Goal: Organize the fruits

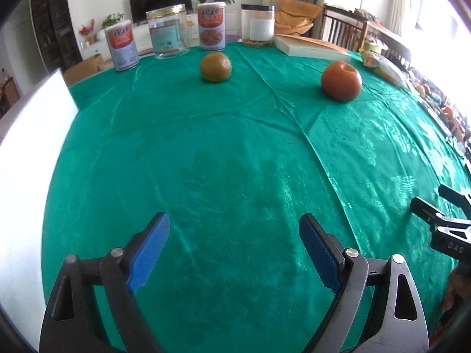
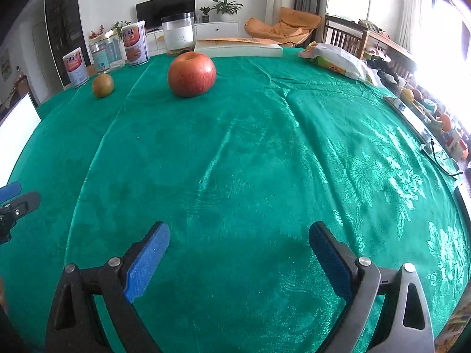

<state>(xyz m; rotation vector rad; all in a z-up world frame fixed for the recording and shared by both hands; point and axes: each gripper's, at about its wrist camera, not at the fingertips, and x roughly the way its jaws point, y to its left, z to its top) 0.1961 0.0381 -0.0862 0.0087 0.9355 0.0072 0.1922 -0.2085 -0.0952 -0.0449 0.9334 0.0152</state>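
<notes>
I held my left tool [image 1: 234,253] low over the near part of the table [image 1: 206,153], its blue pads [image 1: 150,253] spread wide with nothing between them. My right tool [image 2: 238,260] hung the same way beside it, pads apart and empty.

Both fruits sat far across the green cloth, well apart from each other and from my tools. The apple [image 2: 192,74] stood upright on the right, stem dimple up, just in front of the book [image 2: 238,48]. The orange [image 1: 215,67], greenish-brown and smaller, lay to the left, near the tins [image 1: 211,26] and the clear jar [image 1: 167,31].

I judged the apple to be the heavier of the two: firm, smooth-skinned and likely a little slick, so I meant to take it across its widest middle with the pads flat on opposite sides, not near the sloping top where it could squirt out. Too hard a squeeze could bruise it.

The orange looked lighter, with a duller, rougher peel that ought to give the pads more bite. It would yield somewhat under pressure, so a gentle close at its equator seemed right. Being round, either fruit might roll on the sheeny cloth if I nudged it with one pad before the other, so I wanted each centred between the pads first.
</notes>
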